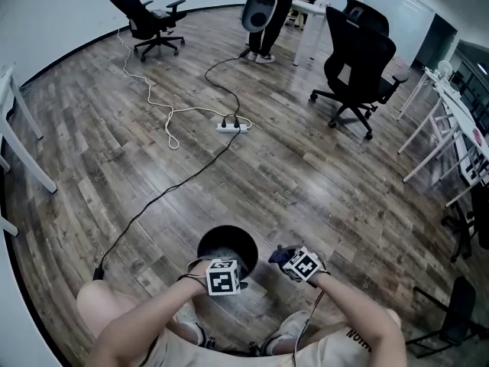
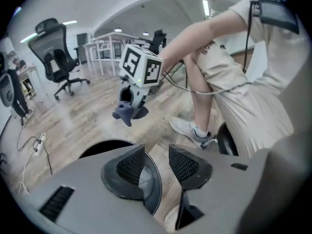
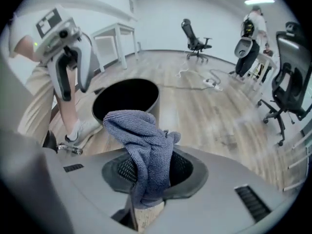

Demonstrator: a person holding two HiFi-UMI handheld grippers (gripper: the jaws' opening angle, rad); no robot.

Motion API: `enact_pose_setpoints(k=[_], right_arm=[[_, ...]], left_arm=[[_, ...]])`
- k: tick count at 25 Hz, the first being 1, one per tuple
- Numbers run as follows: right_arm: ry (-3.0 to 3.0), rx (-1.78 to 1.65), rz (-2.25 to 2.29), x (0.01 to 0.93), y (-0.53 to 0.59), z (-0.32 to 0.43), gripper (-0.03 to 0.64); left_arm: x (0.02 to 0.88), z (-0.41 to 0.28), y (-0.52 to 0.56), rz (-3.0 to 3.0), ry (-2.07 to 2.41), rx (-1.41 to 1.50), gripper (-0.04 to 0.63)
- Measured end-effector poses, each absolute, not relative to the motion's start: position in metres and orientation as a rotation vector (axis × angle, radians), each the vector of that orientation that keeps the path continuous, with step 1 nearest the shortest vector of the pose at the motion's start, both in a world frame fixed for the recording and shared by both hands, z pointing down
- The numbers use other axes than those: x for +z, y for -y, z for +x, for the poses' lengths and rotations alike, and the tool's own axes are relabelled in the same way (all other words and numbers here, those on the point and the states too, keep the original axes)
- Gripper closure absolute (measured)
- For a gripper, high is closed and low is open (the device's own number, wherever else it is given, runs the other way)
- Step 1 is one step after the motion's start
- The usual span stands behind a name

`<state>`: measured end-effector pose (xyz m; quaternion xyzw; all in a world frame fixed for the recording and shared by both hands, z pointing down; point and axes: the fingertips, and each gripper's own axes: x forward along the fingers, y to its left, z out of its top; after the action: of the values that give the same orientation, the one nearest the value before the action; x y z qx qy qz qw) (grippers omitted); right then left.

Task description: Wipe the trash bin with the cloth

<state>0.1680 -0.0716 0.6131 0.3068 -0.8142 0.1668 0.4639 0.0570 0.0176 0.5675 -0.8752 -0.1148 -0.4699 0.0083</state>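
The black round trash bin stands on the wood floor right in front of the person's feet. My left gripper hovers over its near rim, and in the left gripper view its jaws stand open with nothing between them, the bin just below. My right gripper is to the right of the bin, shut on a grey-blue cloth. In the right gripper view the cloth bunches up out of the jaws, with the bin beyond it and the left gripper above left.
A power strip with black and white cables lies on the floor farther out. Black office chairs and a standing person are at the back. White table legs are at right. The person's shoes flank the bin.
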Motion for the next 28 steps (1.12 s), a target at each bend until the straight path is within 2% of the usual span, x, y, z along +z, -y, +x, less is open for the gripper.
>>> enact_pose_setpoints(k=[5,10,14,18,28], right_arm=[[2.197,0.297,0.938,0.502,0.088,0.14,0.509],[2.345,0.142,0.971,0.407,0.076,0.122,0.509],[2.436,0.052,1.083,0.361,0.059,0.125,0.511],[2.553,0.107,1.3,0.333,0.056,0.139,0.509],[2.618,0.213,1.366,0.333,0.076,0.147,0.509]], left_arm=[[0.484,0.05,0.039,-2.964,-0.074,-1.124,0.431],[0.381,0.04,0.063,-2.931,-0.351,-0.693,0.436],[0.359,0.013,0.061,-2.812,-0.499,-0.648,0.436],[0.343,-0.013,0.064,-2.803,-0.67,-0.537,0.472],[0.387,-0.041,0.118,-3.145,-1.039,-0.485,0.497]])
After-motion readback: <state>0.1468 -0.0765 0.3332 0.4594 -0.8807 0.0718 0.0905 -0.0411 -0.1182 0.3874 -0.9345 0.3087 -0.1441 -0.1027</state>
